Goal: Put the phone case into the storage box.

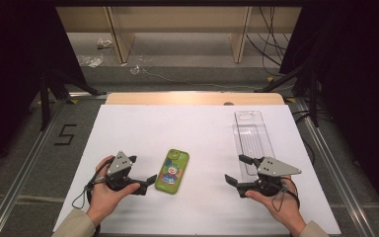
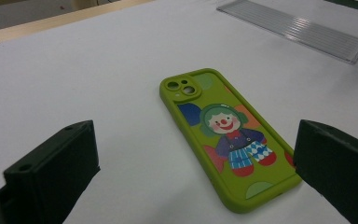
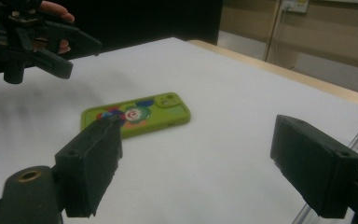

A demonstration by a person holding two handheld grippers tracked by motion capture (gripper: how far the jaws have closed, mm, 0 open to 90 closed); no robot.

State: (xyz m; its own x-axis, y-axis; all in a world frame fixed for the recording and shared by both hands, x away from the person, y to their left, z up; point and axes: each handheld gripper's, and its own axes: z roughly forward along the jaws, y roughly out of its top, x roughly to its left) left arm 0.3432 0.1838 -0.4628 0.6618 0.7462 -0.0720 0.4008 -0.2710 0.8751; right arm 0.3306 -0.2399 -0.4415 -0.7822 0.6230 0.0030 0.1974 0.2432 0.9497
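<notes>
A green phone with a clown picture on its back lies flat on the white sheet, camera end away from the person. My left gripper stands open just left of it, with nothing between its jaws. In the left gripper view the phone lies a short way ahead of the open left gripper. My right gripper is open too, farther to the right, and holds nothing. Its own view shows the right gripper facing the phone, with the left gripper beyond.
A clear plastic tray lies lengthwise at the right of the sheet, its near end beside the right gripper; the tray shows its ribbed surface in the left gripper view. Beyond the sheet runs the table's wooden far edge.
</notes>
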